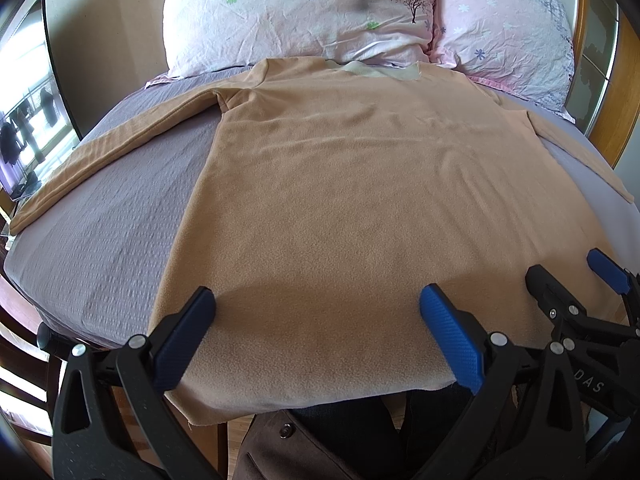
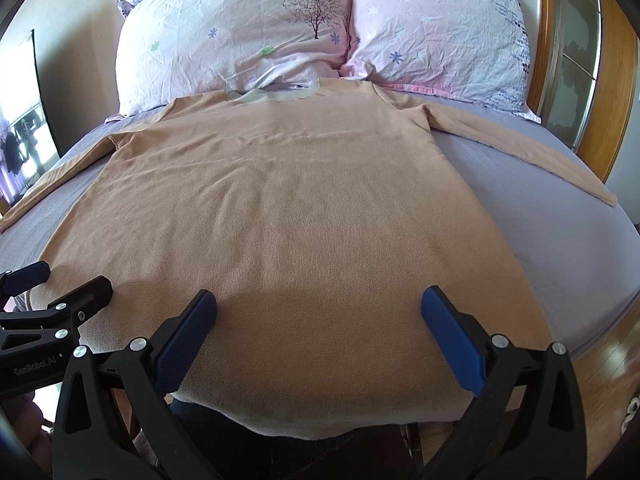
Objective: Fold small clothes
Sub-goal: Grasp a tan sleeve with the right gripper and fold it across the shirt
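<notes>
A tan long-sleeved fleece shirt [image 1: 340,184] lies flat on the bed, collar toward the pillows, both sleeves spread out sideways. It also shows in the right wrist view [image 2: 288,200]. My left gripper [image 1: 318,300] is open and empty, hovering over the shirt's hem near its left corner. My right gripper [image 2: 319,300] is open and empty over the hem toward the right side. The right gripper also shows in the left wrist view [image 1: 568,268], and the left gripper in the right wrist view [image 2: 68,280]. The hem hangs slightly over the bed's near edge.
The bed has a lilac-grey sheet [image 1: 100,240]. Two floral pillows [image 2: 240,36] [image 2: 440,28] lie behind the collar. A wooden headboard [image 2: 616,80] stands at the right. A mirror [image 1: 28,112] leans at the left. Wood floor [image 2: 600,380] lies below the bed's right edge.
</notes>
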Available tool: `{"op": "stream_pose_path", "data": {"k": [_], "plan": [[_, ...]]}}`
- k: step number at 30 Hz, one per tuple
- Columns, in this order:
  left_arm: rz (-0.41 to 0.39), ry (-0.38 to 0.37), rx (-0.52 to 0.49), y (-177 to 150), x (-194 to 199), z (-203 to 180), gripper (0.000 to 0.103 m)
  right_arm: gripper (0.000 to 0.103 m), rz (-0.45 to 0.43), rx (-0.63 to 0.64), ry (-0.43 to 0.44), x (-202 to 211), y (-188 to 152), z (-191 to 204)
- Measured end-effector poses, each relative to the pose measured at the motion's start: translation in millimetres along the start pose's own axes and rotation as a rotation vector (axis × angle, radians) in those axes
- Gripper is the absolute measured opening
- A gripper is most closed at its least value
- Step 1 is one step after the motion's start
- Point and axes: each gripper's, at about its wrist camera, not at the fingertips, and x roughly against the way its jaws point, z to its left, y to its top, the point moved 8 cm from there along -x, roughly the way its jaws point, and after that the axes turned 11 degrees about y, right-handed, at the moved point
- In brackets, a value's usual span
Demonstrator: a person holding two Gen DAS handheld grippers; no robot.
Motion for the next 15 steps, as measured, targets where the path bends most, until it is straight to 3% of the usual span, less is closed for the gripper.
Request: {"op": "stream_pose_path", "data": {"k": [4,6,9,12,13,15], "plan": [[-0.037,-0.014,-0.009,0.7,3.0,0.3,0.101,0.102,-0.06,0.072,0.124,-1.3,7.3,-7.4],[-0.05,-0.022,-0.014,2.4,2.1,1.3,0.101,0.102,-0.058,-0.003,0.151,3.5,22.3,-32.6],[-0.062,-0.056,-0.028,5.2,0.7,1.5,0.101,0.102,-0.137,-0.281,0.053,26.1,61.7,-130.1],[-0.08,-0.122,-0.01,11.7,-0.2,4.8,0.101,0.1,-0.191,-0.576,-0.035,41.8,79.5,-234.3],[-0.09,-0.176,0.018,15.4,0.2,7.5,0.101,0.096,-0.198,-0.662,-0.07,45.1,82.0,-269.0],[-0.112,-0.313,0.091,24.5,1.5,15.7,0.101,0.071,-0.207,-0.838,-0.14,48.3,80.1,-335.5]]}}
